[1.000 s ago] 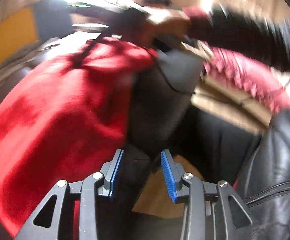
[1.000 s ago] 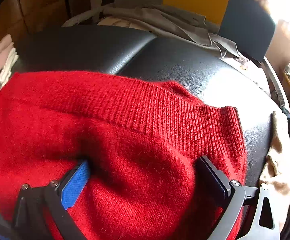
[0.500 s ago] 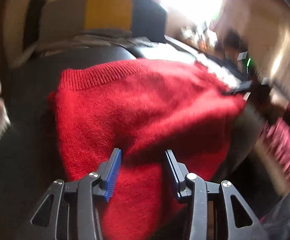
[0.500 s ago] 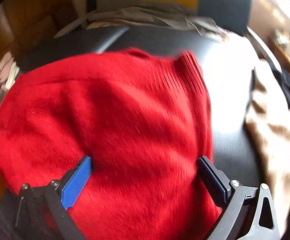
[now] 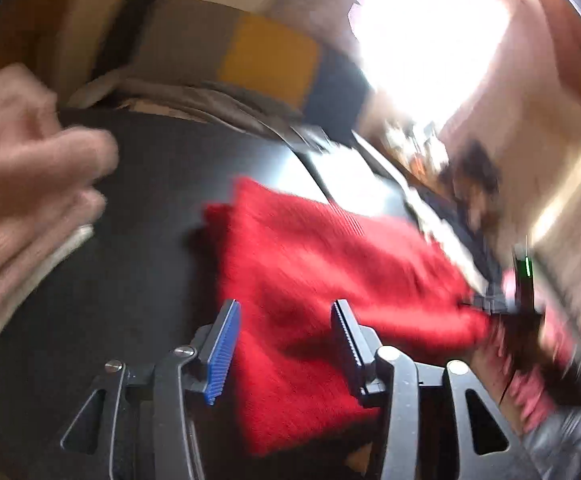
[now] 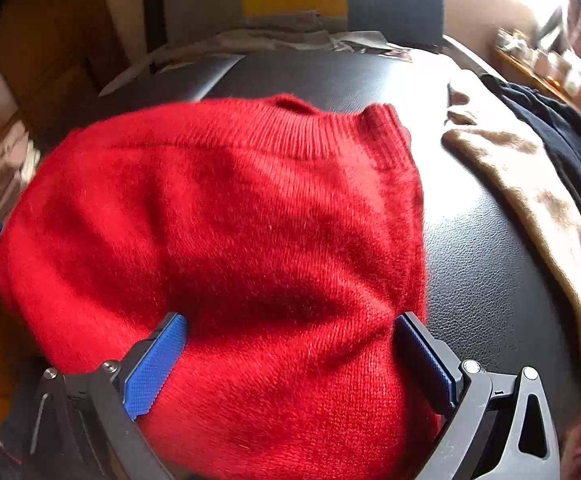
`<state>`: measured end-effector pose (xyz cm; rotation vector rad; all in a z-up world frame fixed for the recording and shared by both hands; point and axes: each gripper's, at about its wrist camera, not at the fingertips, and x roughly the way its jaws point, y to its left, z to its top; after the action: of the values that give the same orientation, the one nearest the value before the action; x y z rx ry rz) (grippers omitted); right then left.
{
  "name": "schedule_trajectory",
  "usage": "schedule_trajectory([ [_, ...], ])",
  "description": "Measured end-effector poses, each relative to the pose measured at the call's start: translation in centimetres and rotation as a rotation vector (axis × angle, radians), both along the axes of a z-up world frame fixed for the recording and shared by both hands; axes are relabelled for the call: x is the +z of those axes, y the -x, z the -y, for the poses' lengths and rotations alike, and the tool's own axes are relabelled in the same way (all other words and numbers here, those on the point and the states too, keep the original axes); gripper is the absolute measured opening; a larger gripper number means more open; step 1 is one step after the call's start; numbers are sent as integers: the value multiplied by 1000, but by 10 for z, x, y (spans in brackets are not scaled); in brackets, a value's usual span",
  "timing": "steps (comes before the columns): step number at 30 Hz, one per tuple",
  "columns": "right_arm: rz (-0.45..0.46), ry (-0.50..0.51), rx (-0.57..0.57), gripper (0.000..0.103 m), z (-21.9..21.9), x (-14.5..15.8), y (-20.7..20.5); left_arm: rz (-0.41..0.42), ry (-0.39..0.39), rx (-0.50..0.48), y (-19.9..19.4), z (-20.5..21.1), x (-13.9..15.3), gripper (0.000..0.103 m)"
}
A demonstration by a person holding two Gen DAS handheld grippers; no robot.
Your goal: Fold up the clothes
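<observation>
A fluffy red sweater, folded into a thick bundle, lies on the black leather surface. My right gripper grips its near end, wide jaws pressing into the bulging knit from both sides. In the blurred left wrist view the red sweater stretches away to the right. My left gripper is over the sweater's near left corner, and its jaws are opening. Fabric lies between the blue pads, which do not press on it.
Folded pale pink clothes are stacked at the left. A beige spotted garment and a dark garment lie along the right edge. Grey cloth is heaped at the far end, under a yellow and grey panel.
The left gripper has swung from the dark seat side onto the sweater's corner, and its jaws have widened. The sweater has turned in the right gripper, its ribbed band now far right.
</observation>
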<state>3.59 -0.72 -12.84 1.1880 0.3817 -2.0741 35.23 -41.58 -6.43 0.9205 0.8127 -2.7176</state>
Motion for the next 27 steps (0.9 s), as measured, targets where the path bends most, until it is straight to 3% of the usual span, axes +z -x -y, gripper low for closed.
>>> schedule_trajectory([
  [3,-75,42,30,103,12,24,0,26,-34,85,1,22,-4,52],
  [9,-103,-12,54,103,56,28,31,190,9,-5,49,10,-18,51],
  [11,-93,-37,25,103,59,22,39,254,-29,-41,63,4,-27,37],
  [12,-87,-48,4,103,56,20,36,263,-52,-52,67,1,-30,22],
  [13,-78,-50,-9,103,54,15,38,238,-62,-50,63,-1,-25,14],
  [16,-56,-43,-12,103,49,3,45,167,-150,-59,42,-8,-17,7],
  [19,-63,-3,-2,103,46,-4,48,295,-90,-9,32,-14,-36,8],
  [20,-67,12,-4,103,45,-6,48,279,-93,3,29,-14,-35,8],
  [23,-89,25,-1,103,45,-8,46,216,-106,39,21,-13,-29,22],
  [27,-100,46,4,103,45,-11,47,250,-35,11,40,-11,-22,53],
])
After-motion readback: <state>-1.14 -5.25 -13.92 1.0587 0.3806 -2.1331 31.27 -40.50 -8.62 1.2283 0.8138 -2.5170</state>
